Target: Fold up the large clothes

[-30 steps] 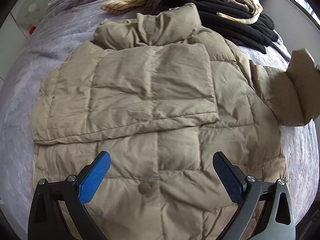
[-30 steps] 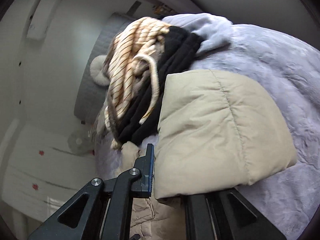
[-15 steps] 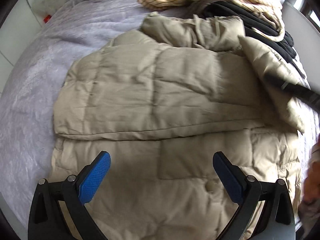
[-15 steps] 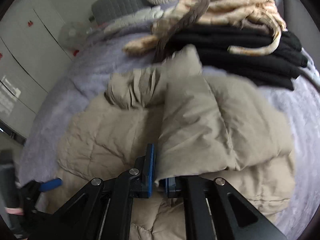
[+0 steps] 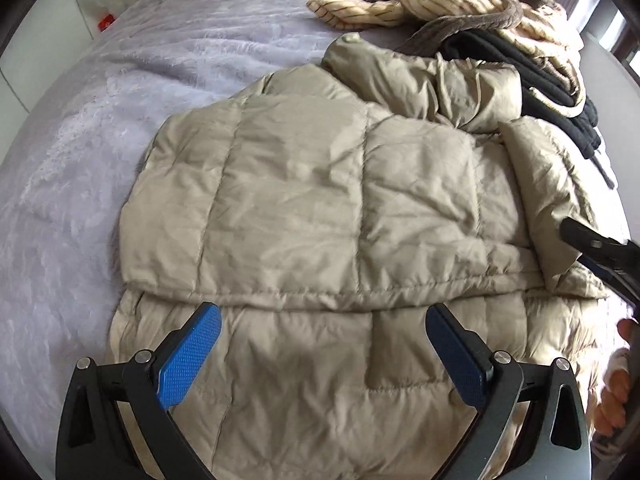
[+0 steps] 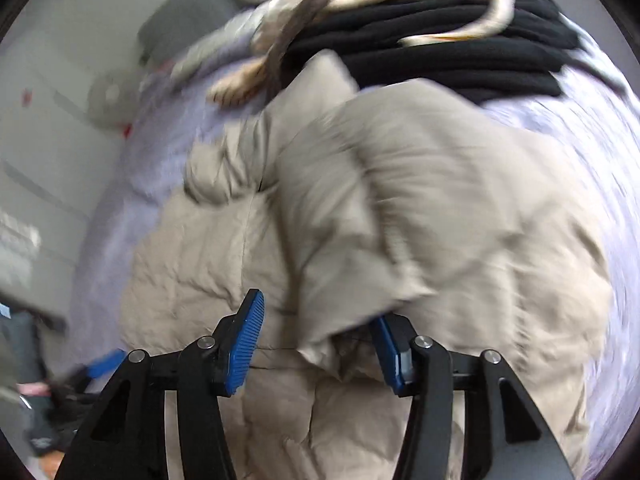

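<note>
While the one tan puffy jacket lies flat in the middle of the purple bed, its second sleeve is laid across the chest so it folds small. The right gripper has just been opening, and the sleeve end sits loose between its blue pads. The left gripper hangs wide open over the jacket's bottom, holding nothing. Two other clothes, one striped and one black, sit piled at the bed's far corner.

lilac plush bed cover underneath everything. lying on it: beige puffer jacket spread across middle; striped cream garment and folded black clothing piled beyond jacket collar.
</note>
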`<state>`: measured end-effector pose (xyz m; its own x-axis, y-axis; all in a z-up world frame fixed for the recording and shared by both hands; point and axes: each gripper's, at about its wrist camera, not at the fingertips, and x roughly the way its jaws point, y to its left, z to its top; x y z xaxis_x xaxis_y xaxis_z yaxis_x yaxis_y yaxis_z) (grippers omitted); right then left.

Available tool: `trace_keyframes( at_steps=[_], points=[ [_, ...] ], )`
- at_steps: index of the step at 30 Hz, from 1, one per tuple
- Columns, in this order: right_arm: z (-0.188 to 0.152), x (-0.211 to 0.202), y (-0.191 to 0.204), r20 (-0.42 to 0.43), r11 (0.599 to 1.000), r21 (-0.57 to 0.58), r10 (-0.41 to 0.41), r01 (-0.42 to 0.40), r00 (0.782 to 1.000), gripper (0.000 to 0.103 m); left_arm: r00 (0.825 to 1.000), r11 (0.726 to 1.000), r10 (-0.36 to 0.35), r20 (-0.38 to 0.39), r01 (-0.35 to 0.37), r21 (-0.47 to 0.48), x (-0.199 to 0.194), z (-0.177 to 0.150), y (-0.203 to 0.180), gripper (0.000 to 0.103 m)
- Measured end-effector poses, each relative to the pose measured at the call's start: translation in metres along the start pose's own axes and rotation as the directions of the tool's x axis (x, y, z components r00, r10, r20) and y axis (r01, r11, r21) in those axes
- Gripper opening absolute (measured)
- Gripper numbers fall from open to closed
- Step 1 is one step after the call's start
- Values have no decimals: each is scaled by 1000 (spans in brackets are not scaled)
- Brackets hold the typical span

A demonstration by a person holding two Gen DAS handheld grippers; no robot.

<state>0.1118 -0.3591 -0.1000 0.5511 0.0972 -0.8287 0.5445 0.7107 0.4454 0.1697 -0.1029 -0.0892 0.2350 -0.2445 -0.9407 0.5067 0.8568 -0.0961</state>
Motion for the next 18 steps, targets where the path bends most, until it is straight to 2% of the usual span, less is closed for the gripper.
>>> trace_keyframes(
  at_steps=[2,4,5,6,7,10,12,14,17,18],
  points=[
    [4,-12,-25,50,987,151,44,-51,998,57,999,999,-44,17,44,-2,0,4,0,102],
    [11,-15,-50,87,949,292,98,-120,991,55,991,991,-131,32,132,-25,3,11,5,102],
    [16,-12,-60,100,926,346,125,-152,987,37,983,982,-178,36,180,-52,5,15,10,102],
    [20,-10,-65,105,915,369,132,-162,986,13,976,974,-212,40,215,-74,7,18,14,102],
    [25,-9,-64,112,921,357,125,-158,986,12,967,962,-251,47,255,-98,7,22,19,102],
    [34,-7,-27,116,977,170,108,-127,987,11,939,929,-336,77,343,-138,5,30,34,102],
    [34,-4,6,96,991,17,127,-129,987,11,918,904,-385,97,397,-160,3,36,45,102],
    [29,3,41,60,983,-132,133,-125,989,11,884,864,-458,92,467,-190,5,41,56,102],
    [13,25,82,-12,955,-274,114,-113,993,11,850,816,-517,100,524,-245,11,47,72,102],
    [6,34,92,-44,943,-318,92,-101,995,15,842,804,-530,105,537,-255,12,48,75,102]
  ],
)
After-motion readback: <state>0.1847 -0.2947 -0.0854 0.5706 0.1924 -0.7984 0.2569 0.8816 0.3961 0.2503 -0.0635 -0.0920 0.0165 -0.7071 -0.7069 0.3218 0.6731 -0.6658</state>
